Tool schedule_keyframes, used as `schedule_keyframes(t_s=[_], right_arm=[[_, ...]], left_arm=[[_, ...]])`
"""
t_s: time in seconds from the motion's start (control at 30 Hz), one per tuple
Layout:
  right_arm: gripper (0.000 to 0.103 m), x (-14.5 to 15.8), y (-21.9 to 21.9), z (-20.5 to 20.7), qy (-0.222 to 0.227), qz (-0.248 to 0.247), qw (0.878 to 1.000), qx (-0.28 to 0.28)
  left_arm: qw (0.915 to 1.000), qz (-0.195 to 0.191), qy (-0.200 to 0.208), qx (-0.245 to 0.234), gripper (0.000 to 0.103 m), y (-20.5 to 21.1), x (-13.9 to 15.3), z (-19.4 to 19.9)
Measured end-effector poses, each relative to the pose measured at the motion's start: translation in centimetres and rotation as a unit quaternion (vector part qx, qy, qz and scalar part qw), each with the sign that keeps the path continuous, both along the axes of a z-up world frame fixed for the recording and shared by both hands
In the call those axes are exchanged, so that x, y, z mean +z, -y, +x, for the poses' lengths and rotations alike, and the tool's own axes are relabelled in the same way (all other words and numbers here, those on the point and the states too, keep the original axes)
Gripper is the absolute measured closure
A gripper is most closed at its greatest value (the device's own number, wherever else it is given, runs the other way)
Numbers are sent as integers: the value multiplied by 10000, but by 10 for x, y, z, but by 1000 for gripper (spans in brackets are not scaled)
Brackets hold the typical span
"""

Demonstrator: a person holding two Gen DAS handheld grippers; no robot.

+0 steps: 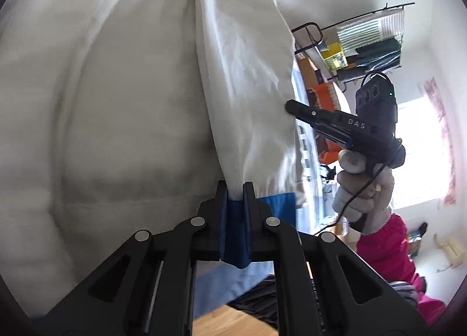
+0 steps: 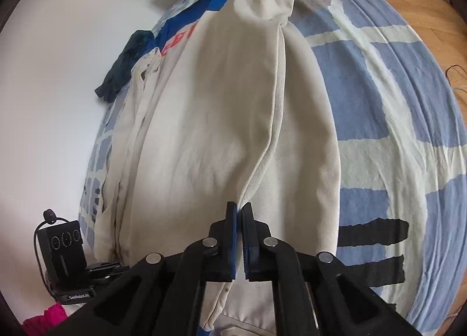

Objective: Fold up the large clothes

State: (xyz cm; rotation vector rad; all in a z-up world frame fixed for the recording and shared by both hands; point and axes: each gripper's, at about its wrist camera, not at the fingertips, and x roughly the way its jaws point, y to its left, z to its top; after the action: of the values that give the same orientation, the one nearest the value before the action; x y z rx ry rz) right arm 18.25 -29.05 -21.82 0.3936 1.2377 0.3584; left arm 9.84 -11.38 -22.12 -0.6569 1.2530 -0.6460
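Large cream cotton garment with blue trim: spread lengthwise on bed with blue-and-white checked cover, one fold lifted.
Left tool: clamped narrow on white-and-blue hem.
Right tool: pinched tight on ribbed cream fold edge; seen from left wrist touching fabric.
Dark green crumpled cloth: at bed's wall-side edge.
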Motion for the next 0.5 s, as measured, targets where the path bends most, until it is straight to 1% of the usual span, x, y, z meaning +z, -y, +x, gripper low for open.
schedule_keyframes(t_s=[0.03, 0.1, 0.13, 0.2, 0.27, 0.3, 0.33, 0.37, 0.4, 0.43, 0.47, 0.5], right_arm=[[103, 9, 2, -2, 66, -180, 9998, 65], [103, 26, 11, -4, 178, -374, 9991, 100], [103, 35, 17, -5, 236, -476, 9985, 90], [103, 44, 25, -4, 326, -669, 9972, 38], [103, 38, 26, -3, 307, -559, 9979, 80], [102, 32, 24, -3, 284, -551, 9980, 107], [97, 25, 20, -2, 258, -603, 9977, 163], [96, 18, 17, -1, 191, -714, 9970, 223], [91, 15, 15, 2, 164, -708, 9970, 278], [77, 13, 16, 3, 169, -572, 9976, 342], [73, 14, 18, 3, 226, -385, 9983, 374], [71, 18, 22, 4, 321, -220, 9985, 381]], left_arm=[[10000, -35, 23, -31, 95, 6, 0, -2], [9998, -84, 109, -176, 95, 22, 4, -7], [9995, -33, 176, -249, 95, 29, 4, -8], [9978, 344, 397, -394, 95, 46, 2, -11], [9956, 662, 470, -463, 95, 53, -5, -11], [9949, 743, 487, -484, 95, 55, -7, -11], [9950, 706, 514, -476, 95, 54, -7, -12], [9944, 759, 535, -500, 95, 52, -6, -13], [9933, 854, 584, -524, 95, 51, -2, -14], [9913, 1000, 641, -560, 93, 49, 2, -16], [9897, 1077, 713, -616, 93, 46, 8, -19], [9880, 1156, 797, -638, 93, 43, 14, -23]])
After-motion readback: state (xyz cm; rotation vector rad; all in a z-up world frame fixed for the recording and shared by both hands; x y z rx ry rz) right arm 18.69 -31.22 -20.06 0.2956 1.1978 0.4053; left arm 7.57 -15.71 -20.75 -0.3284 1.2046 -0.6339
